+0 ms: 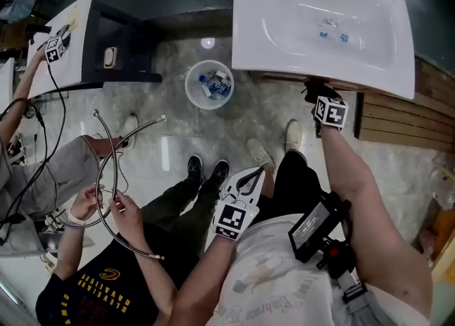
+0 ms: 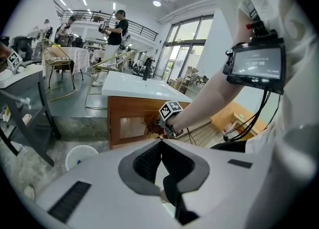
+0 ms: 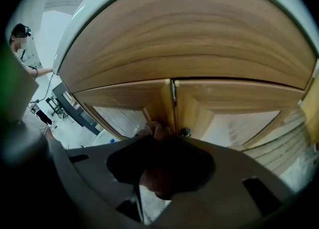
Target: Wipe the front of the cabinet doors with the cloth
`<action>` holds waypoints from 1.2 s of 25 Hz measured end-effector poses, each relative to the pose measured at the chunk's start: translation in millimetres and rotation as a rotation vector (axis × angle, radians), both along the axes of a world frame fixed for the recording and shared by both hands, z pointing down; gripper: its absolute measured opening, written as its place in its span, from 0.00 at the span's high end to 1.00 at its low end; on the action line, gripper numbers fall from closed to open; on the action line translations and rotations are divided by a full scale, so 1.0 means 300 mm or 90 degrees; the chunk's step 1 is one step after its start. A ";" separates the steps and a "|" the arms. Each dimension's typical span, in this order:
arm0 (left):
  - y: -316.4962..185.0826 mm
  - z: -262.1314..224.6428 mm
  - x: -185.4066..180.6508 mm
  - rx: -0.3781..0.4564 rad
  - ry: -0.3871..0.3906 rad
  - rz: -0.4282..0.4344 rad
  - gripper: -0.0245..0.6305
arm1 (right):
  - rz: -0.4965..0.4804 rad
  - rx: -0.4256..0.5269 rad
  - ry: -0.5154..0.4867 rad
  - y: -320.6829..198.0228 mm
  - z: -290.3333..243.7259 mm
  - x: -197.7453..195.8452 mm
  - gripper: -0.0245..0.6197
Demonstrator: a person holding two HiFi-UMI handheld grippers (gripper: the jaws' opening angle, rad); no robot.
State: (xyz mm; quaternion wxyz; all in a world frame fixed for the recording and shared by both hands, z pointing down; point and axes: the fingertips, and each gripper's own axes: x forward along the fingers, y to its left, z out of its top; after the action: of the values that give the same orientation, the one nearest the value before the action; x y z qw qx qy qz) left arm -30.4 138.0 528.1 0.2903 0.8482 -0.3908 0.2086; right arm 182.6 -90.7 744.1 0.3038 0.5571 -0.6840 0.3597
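Right gripper view: right claw point(image 3: 158, 140) pinches shadowed cloth point(image 3: 155, 175) at cabinet doors point(image 3: 224, 106).

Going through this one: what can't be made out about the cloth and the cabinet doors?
Right gripper view: the cloth in the right gripper is dark and shadowed; the fingers cover most of it, so contact with the cabinet doors cannot be told.
Head view: the washbasin overhang hides doors and cloth.
Left gripper view: the person's forearm blocks part of the doors.

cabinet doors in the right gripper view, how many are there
2, side by side: the left door and the right door, meeting at the middle seam. None seems hidden.
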 end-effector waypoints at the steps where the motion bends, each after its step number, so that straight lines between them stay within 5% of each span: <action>1: 0.003 0.000 0.012 -0.001 0.003 0.003 0.94 | 0.006 0.000 0.006 0.005 -0.002 0.024 0.77; 8: 0.023 -0.027 0.055 -0.007 0.011 -0.001 0.94 | 0.000 -0.001 -0.010 0.016 -0.030 0.052 0.77; 30: 0.025 0.070 -0.038 -0.001 0.008 -0.143 0.94 | -0.090 0.006 -0.158 -0.054 0.070 -0.479 0.77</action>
State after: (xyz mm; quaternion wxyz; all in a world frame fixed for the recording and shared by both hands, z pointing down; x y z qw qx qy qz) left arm -41.8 145.4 549.3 0.3149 0.8004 -0.4811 0.1697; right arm 39.0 -106.9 765.2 0.2390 0.4602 -0.7555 0.4004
